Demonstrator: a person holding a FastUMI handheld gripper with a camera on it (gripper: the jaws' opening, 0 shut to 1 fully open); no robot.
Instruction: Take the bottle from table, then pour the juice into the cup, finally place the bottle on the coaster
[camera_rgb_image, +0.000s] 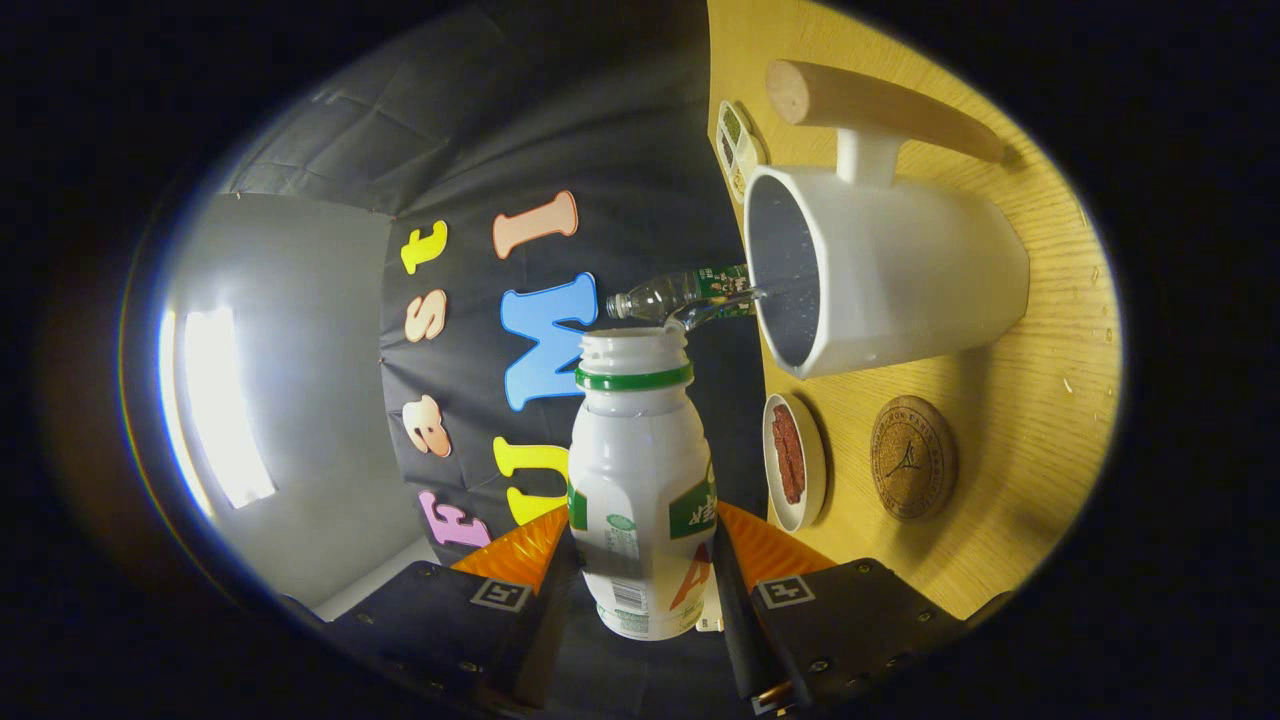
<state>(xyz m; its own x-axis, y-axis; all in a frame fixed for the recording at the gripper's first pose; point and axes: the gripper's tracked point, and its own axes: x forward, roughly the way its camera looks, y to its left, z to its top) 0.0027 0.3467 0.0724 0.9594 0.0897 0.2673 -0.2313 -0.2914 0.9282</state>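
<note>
My gripper (642, 565) is shut on a white plastic bottle (640, 470) with a green neck ring and no cap, one finger pressing on each side of its body. The whole view is rolled on its side, so the bottle is tipped toward the cup. Just beyond the bottle's mouth is a large white cup (900, 280) with a wooden bar handle, its open mouth facing the bottle. A thin clear stream (720, 308) runs from the bottle's mouth to the cup's rim. A round cork coaster (912, 458) lies on the wooden table (1040, 400) beside the cup.
A small white dish (795, 462) with red-brown contents sits next to the coaster, close to my fingers. Beyond the cup's rim are a clear plastic bottle (670, 295) with a green label and a small compartment tray (738, 145). The booth wall hangs behind.
</note>
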